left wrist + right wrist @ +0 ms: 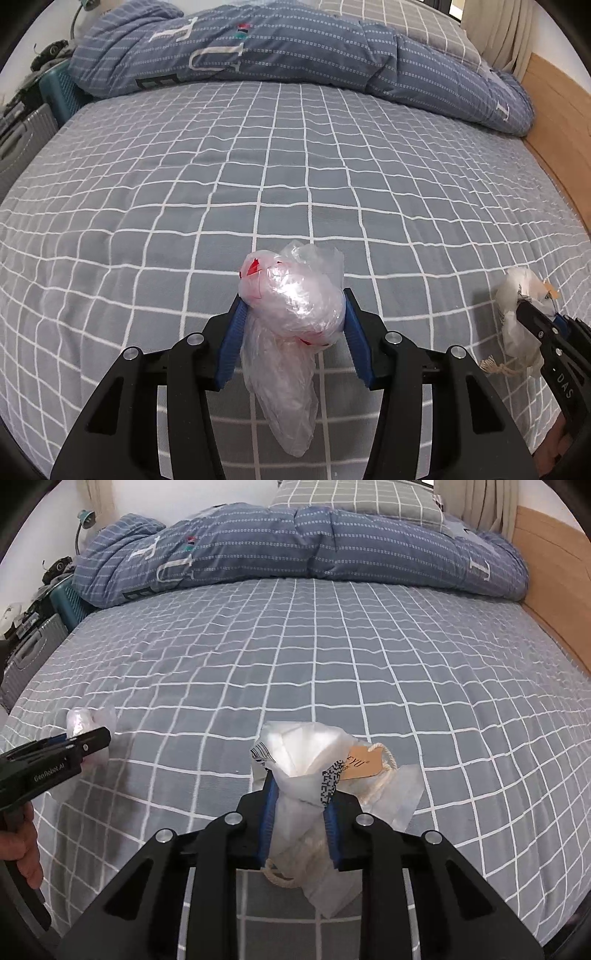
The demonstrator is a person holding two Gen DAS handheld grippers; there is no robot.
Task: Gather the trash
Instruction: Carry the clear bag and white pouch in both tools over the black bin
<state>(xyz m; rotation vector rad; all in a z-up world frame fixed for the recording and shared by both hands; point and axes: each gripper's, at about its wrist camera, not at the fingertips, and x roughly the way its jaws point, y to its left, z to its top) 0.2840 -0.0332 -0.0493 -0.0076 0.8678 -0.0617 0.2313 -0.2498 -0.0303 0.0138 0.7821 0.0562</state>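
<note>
The left gripper [293, 314] is clamped on a crumpled clear plastic bag [291, 321]. The right gripper [300, 797] is clamped on a white bag [306, 771] with a tan tag [364, 762] and rope handle. Both are held just above the grey checked bed [295, 166]; a blue quilt [277, 48] lies at the far end.
</note>
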